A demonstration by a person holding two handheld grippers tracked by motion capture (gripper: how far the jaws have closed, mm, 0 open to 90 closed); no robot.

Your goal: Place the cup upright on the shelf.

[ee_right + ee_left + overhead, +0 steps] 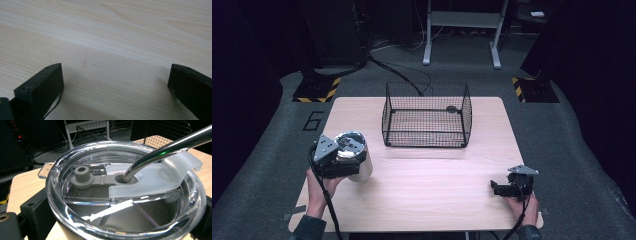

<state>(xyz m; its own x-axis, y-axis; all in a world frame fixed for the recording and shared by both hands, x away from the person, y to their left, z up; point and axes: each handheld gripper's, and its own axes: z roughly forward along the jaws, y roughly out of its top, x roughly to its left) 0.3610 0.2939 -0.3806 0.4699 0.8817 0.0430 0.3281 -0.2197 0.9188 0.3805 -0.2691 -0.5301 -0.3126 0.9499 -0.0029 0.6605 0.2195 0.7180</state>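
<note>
1. Wooden table (422, 190), light grain. A black wire basket (427, 116) sits at its far middle, well apart from both grippers.
2. A steel tumbler (357, 159) stands at the table's near-left. The left gripper (338, 161) is clamped around its body just below the rim, jaws either side.
3. The tumbler's clear lid (125, 220) is on, with a grey plug (82, 177) and a metal straw (160, 152) through the hole.
4. The right gripper (501, 188) lies low at the near-right, jaws spread wide with nothing between them, only bare wood.
5. Writing: a "6" marked on the floor (313, 120) left of the table. No brand is readable on the tumbler.
</note>
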